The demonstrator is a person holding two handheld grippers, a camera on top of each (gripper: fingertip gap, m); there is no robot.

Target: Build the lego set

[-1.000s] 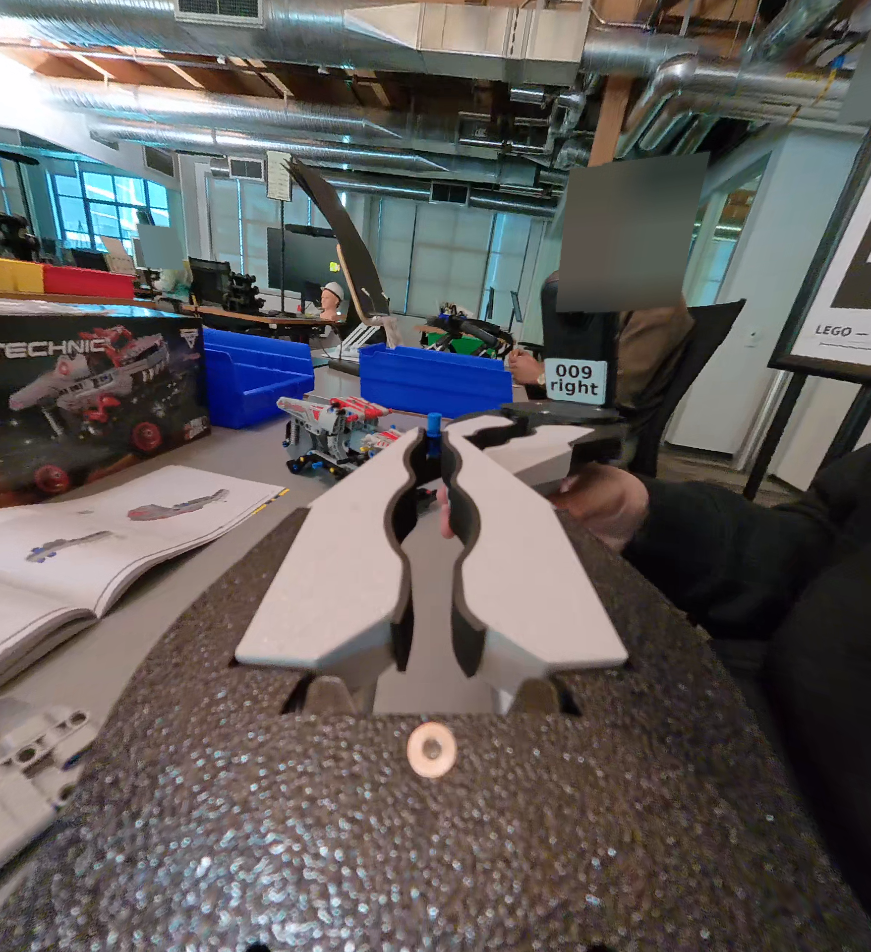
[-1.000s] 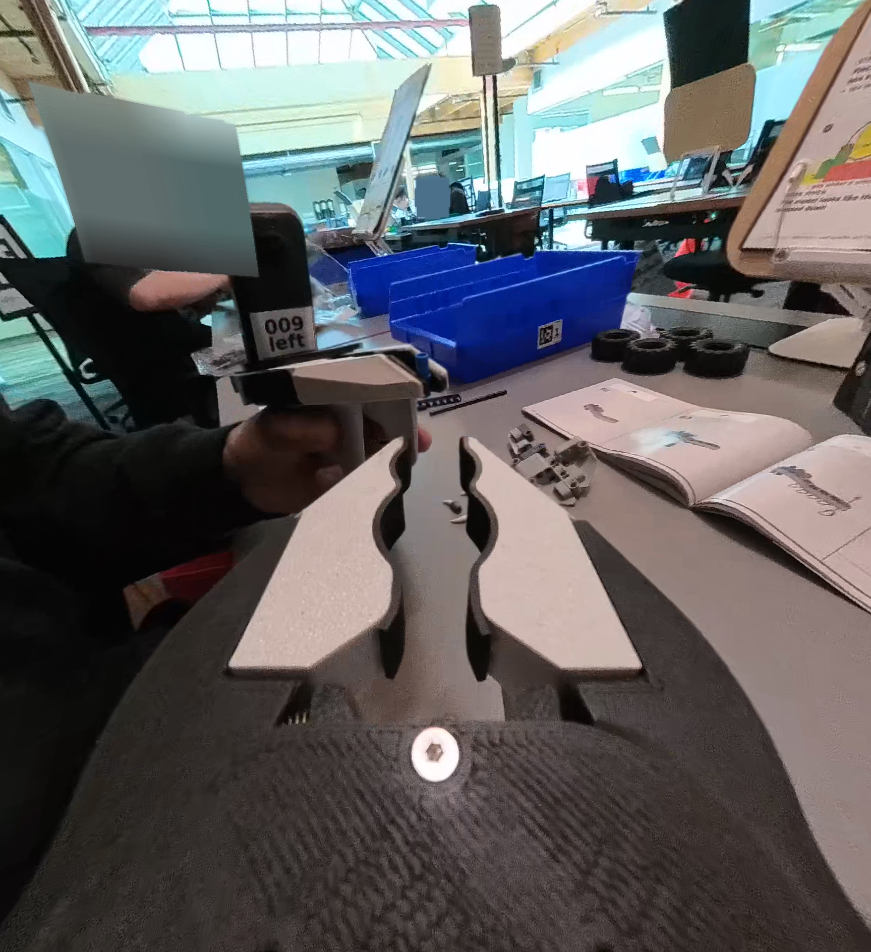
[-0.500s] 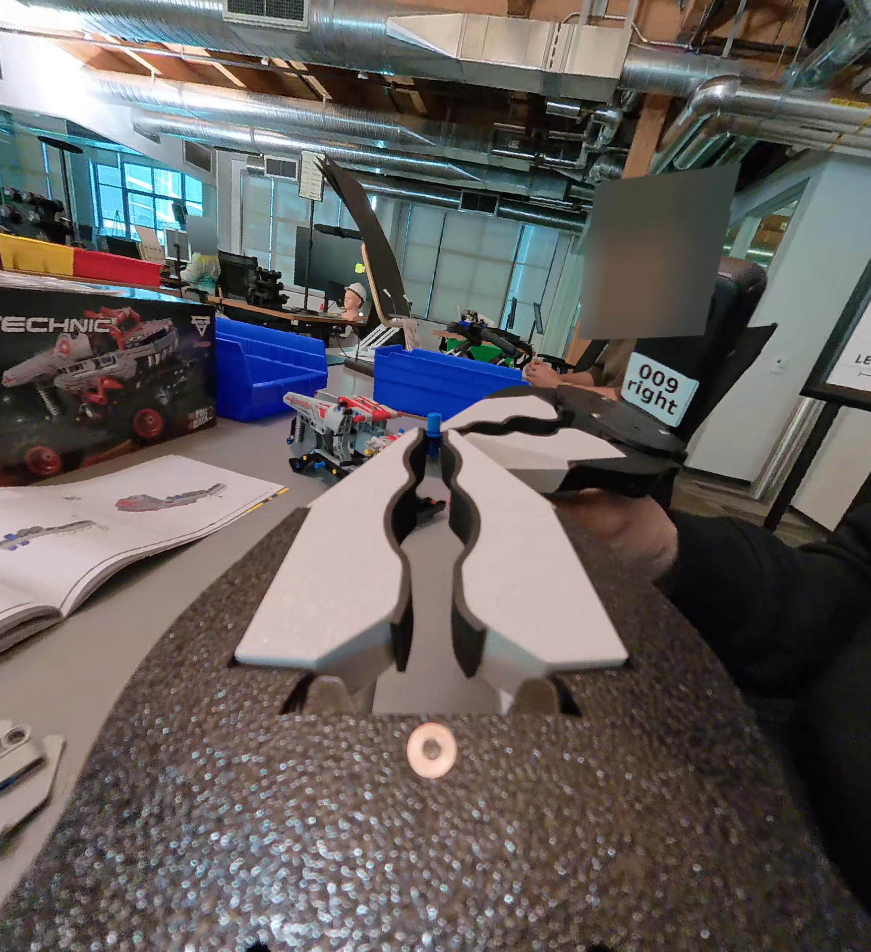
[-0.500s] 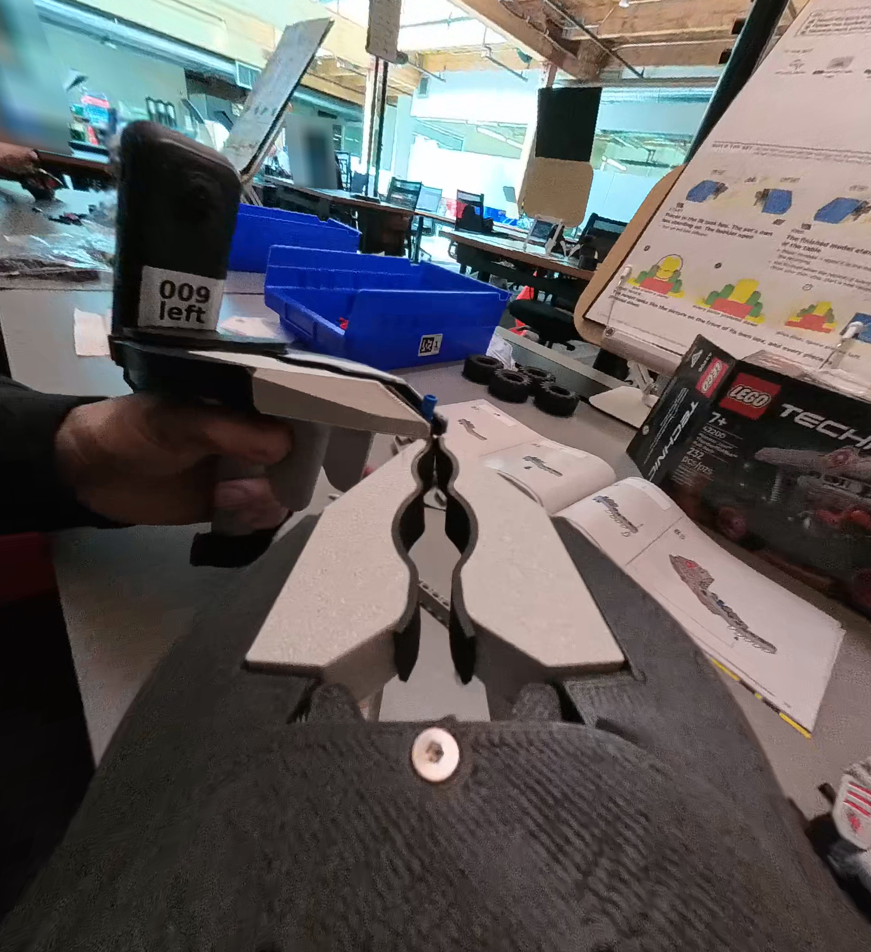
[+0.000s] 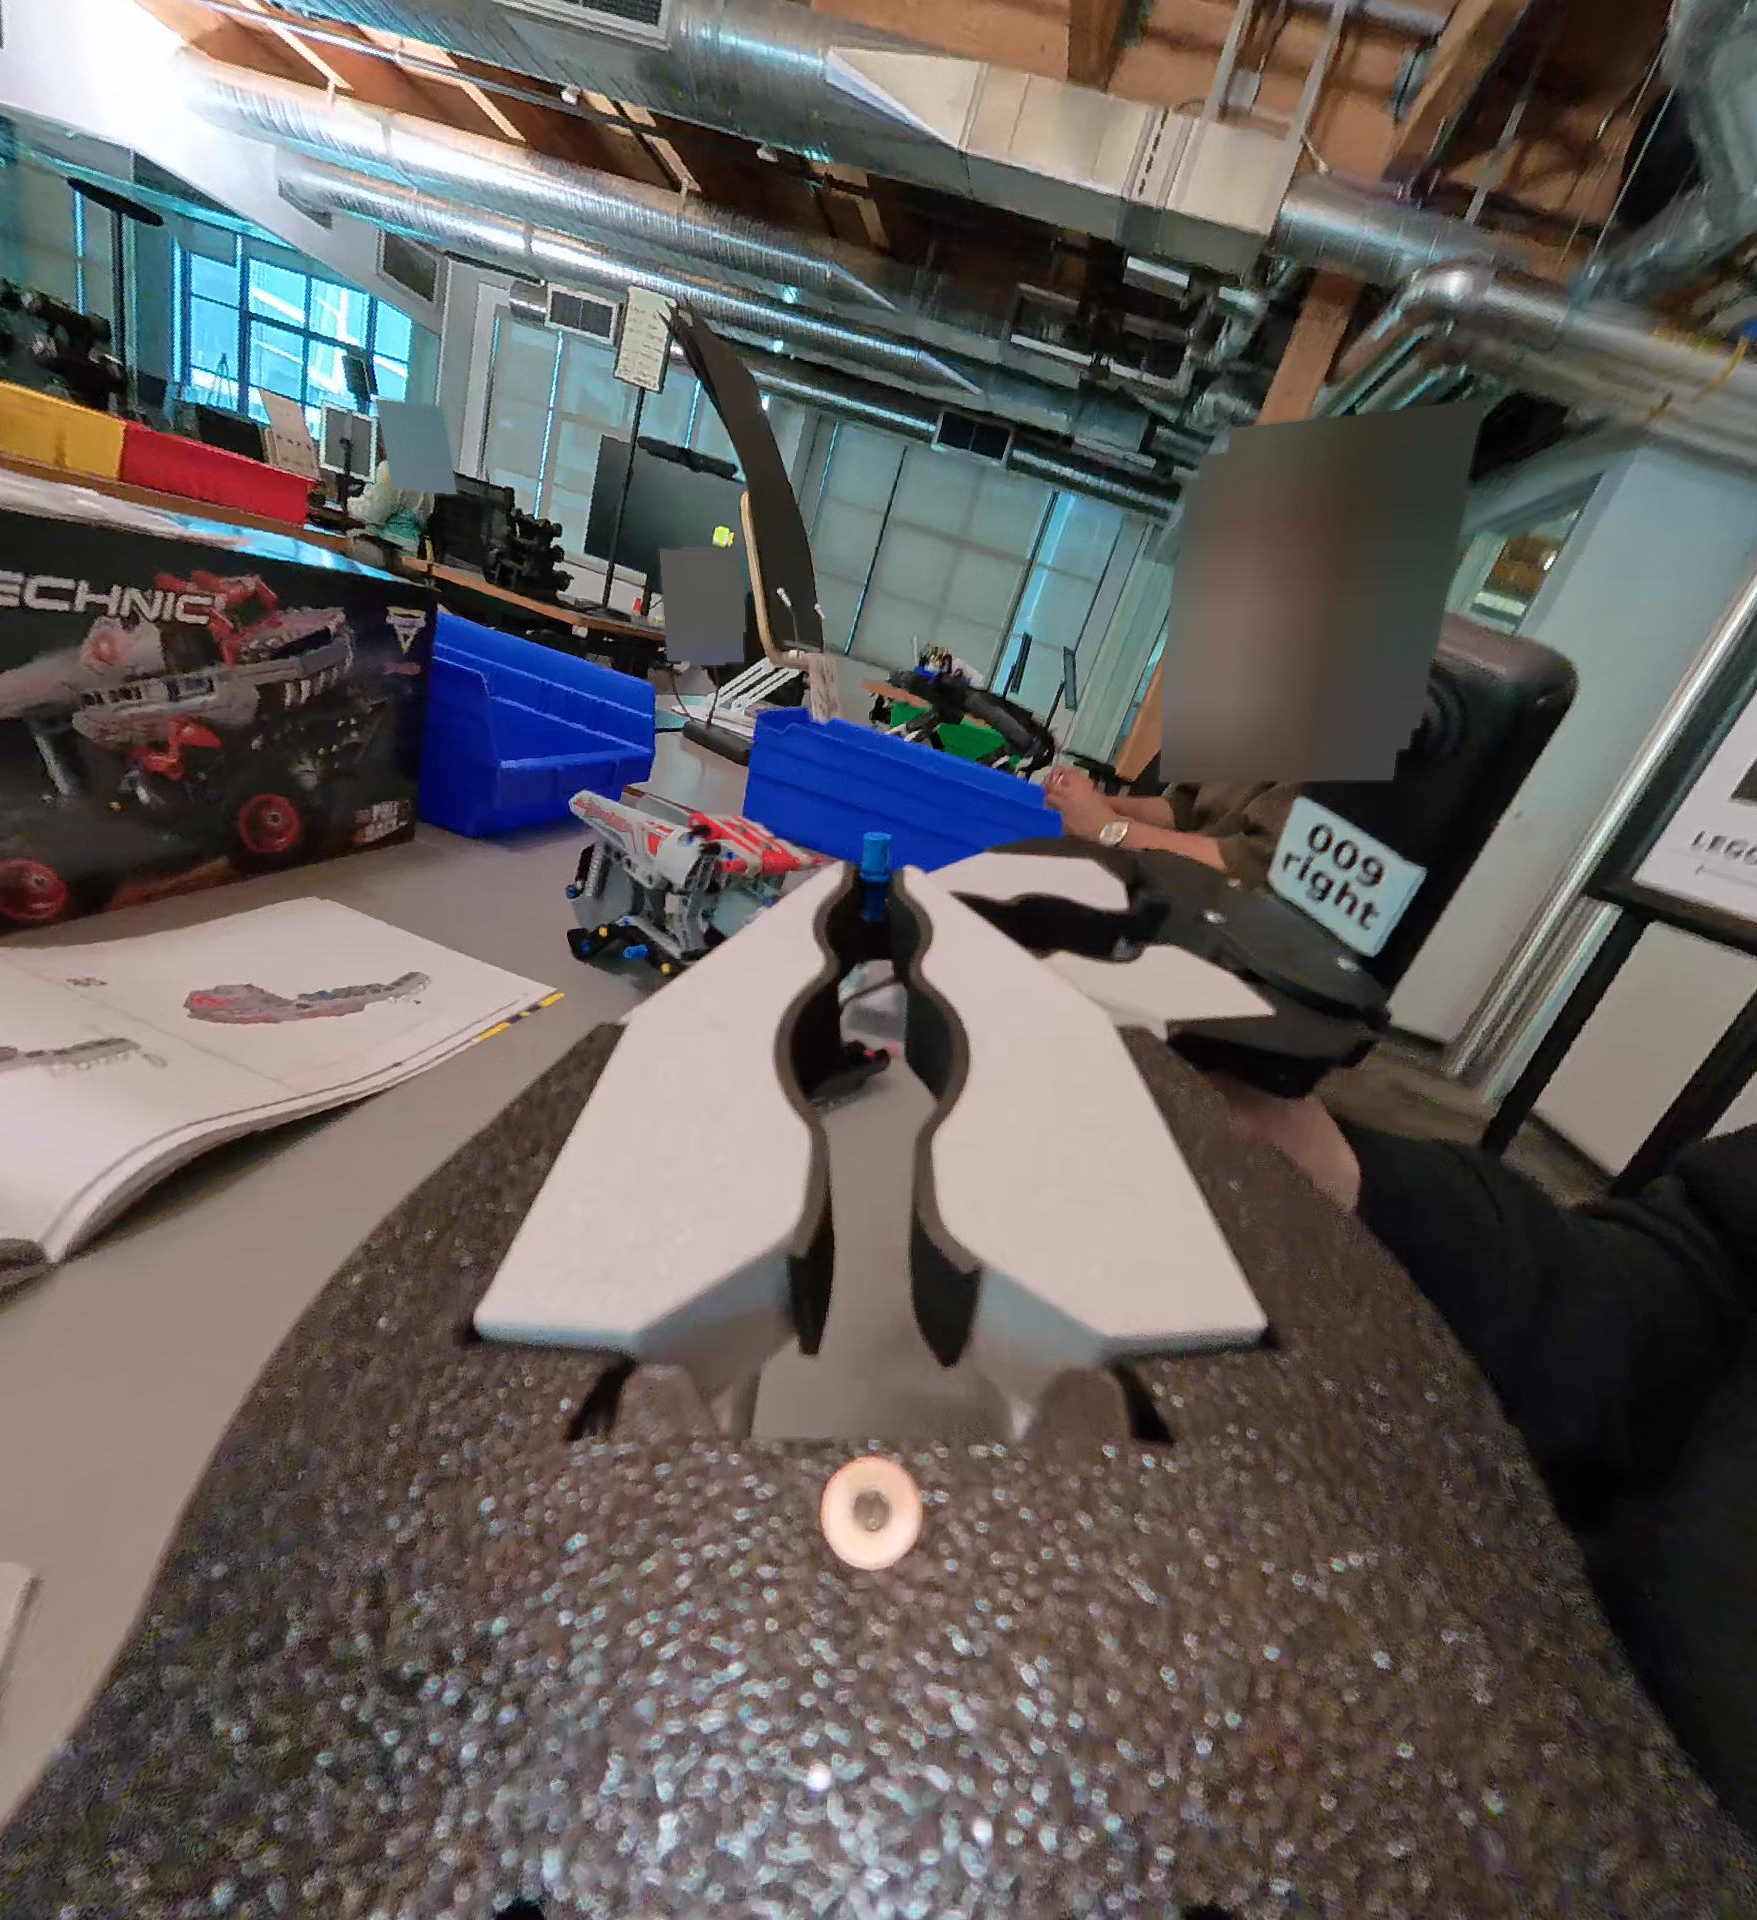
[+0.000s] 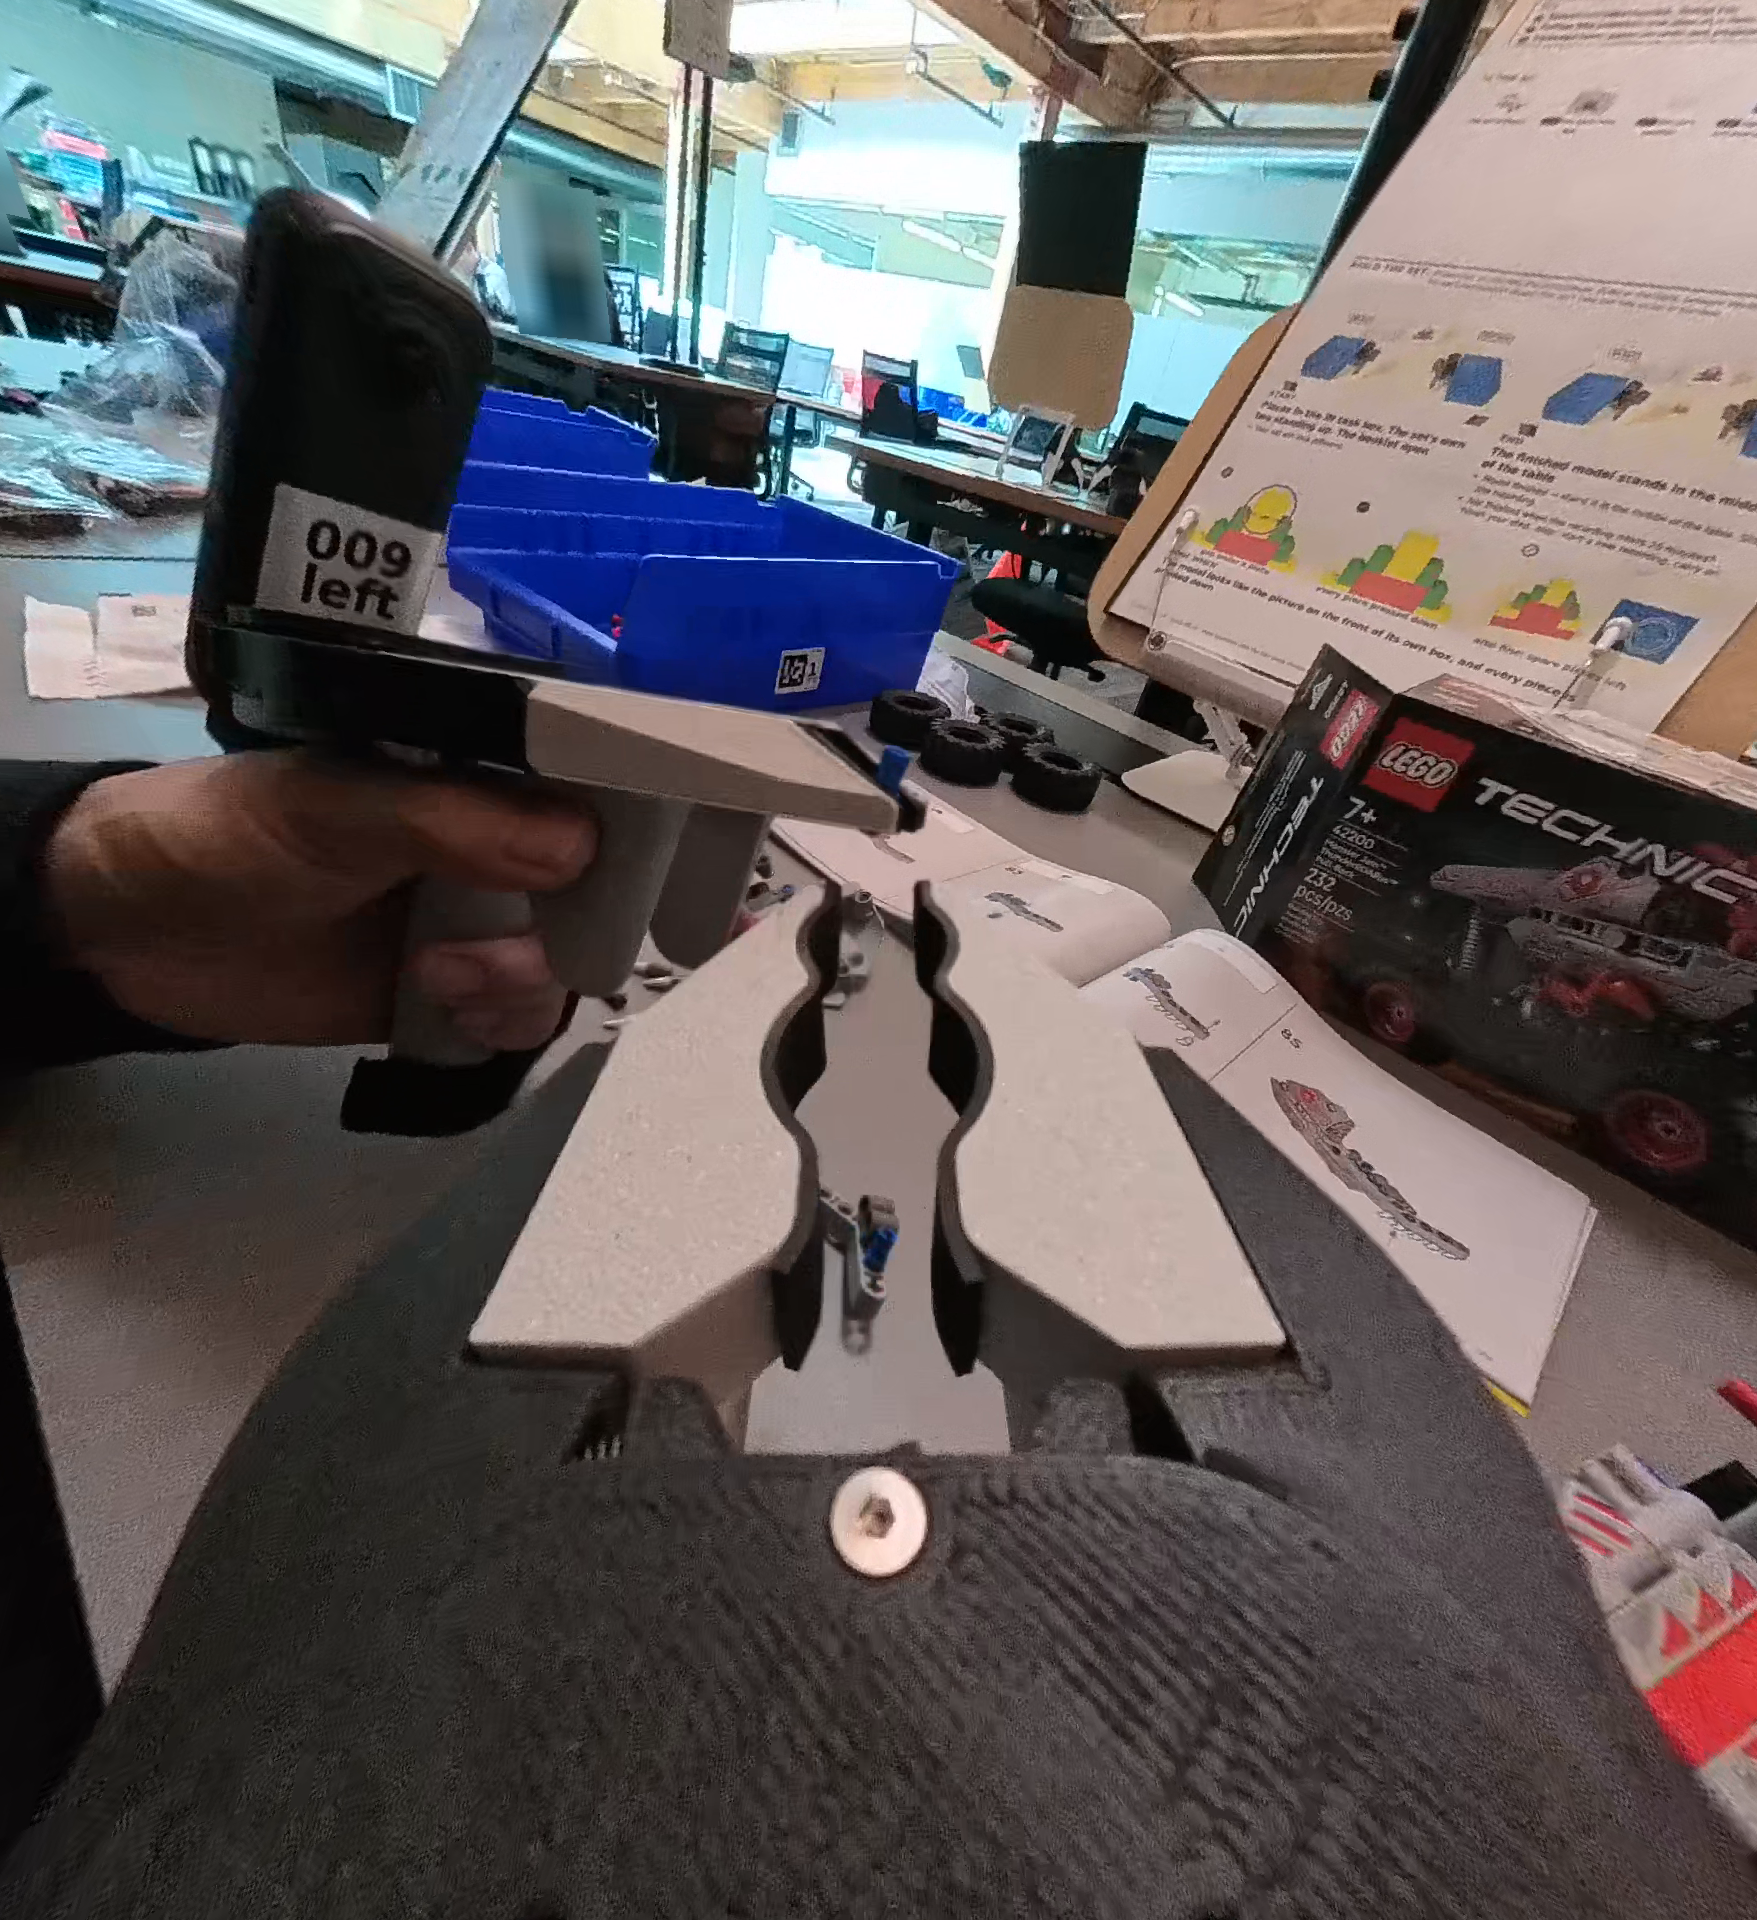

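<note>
Left wrist view: small blue pin (image 5: 872,878) upright, pinched by left hand-held gripper (image 5: 872,904).

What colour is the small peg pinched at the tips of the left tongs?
Blue; the peg shows best in the left wrist view.

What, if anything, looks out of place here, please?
A small grey piece shows blurred between the fingers of the open right gripper, gripped by nothing; it may be falling, or may simply lie on the table.

Matt grey fingers (image 5: 708,1132), glossy cardboard box (image 6: 1539,894), smooth plastic bin (image 6: 749,603).
</note>
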